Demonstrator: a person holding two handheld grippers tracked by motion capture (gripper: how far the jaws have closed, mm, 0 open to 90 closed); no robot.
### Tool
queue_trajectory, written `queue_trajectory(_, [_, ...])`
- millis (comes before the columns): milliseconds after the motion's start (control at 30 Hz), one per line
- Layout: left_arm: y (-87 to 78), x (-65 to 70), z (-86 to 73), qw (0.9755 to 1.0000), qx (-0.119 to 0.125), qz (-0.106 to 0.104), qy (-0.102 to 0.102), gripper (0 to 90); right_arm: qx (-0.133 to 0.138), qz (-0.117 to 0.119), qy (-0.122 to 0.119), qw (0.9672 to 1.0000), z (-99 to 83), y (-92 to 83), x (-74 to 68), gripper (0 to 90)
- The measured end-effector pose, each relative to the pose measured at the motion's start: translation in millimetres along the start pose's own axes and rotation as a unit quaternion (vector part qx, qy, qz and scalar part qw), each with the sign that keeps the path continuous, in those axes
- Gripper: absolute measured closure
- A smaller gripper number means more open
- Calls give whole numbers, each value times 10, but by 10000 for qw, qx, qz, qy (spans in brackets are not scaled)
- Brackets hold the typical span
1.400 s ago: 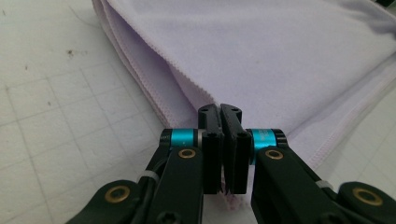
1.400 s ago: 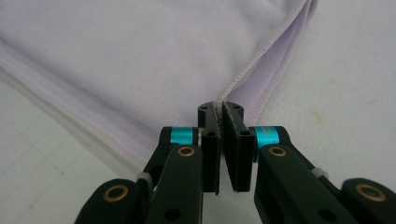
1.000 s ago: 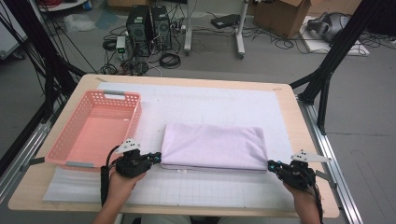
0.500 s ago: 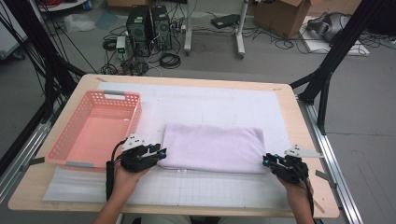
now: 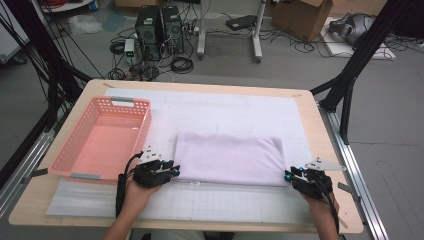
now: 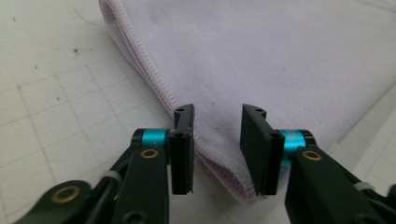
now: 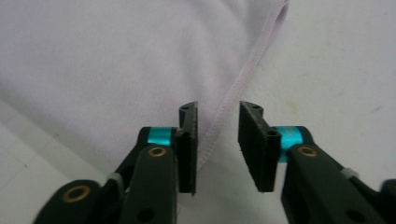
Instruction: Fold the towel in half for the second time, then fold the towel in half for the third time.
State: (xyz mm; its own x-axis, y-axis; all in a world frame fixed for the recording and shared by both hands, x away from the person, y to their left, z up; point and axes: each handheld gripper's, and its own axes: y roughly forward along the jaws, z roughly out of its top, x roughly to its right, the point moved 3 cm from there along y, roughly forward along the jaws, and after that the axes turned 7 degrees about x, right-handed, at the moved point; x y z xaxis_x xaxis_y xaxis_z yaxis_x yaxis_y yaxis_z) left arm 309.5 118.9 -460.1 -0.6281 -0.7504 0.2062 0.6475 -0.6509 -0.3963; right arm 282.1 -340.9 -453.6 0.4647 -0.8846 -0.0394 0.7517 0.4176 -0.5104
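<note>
Here, towel (image 5: 229,158) — folded, lilac, toward the table's near edge, right of basket (image 5: 102,137) | left gripper (image 5: 172,171), right gripper (image 5: 288,176): jaws have just been opening, now spread, pads clear of its near corners | handling: soft, light, limp — best pinched at hemmed corners | writing: none legible

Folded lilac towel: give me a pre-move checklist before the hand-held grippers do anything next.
1. Folded lilac towel lies flat on the grid mat: ok.
2. Left hand-held gripper, jaws just opening, stands open astride the towel's near corner hem: ok.
3. Right hand-held gripper, jaws just opening, stands open with the towel's side hem between the jaws: ok.
4. Pads pressing on cloth: not ok, gaps show on both.
5. Pink basket beside the towel, holding nothing: ok.
6. Number of towel layers between the jaws: cannot tell.
</note>
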Motion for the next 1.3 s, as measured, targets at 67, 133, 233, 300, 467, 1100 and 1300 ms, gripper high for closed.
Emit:
queue_trajectory(67, [13,-9,59,9998,154,-33,-89,471,107,8,-28,9999,16,-21,9,559])
queue_trajectory(133, [11,-21,115,9994,287,-96,-140,445,213,34,-30,9998,28,-36,12,493])
queue_trajectory(233, [-22,-16,198,9976,673,-110,-85,372,459,10,51,9989,59,-60,25,308])
queue_trajectory(300, [-43,7,218,9962,860,-117,-35,327,555,-57,154,9983,77,-66,32,216])
queue_trajectory(467, [-50,99,213,9947,993,-134,231,169,617,-4,-50,9981,100,-78,12,191])
queue_trajectory(1100, [-50,83,156,9953,911,-182,273,193,694,27,-109,9975,90,-124,16,186])
queue_trajectory(1300, [-62,109,152,9957,862,-279,209,193,718,36,-63,9974,79,-132,34,186])
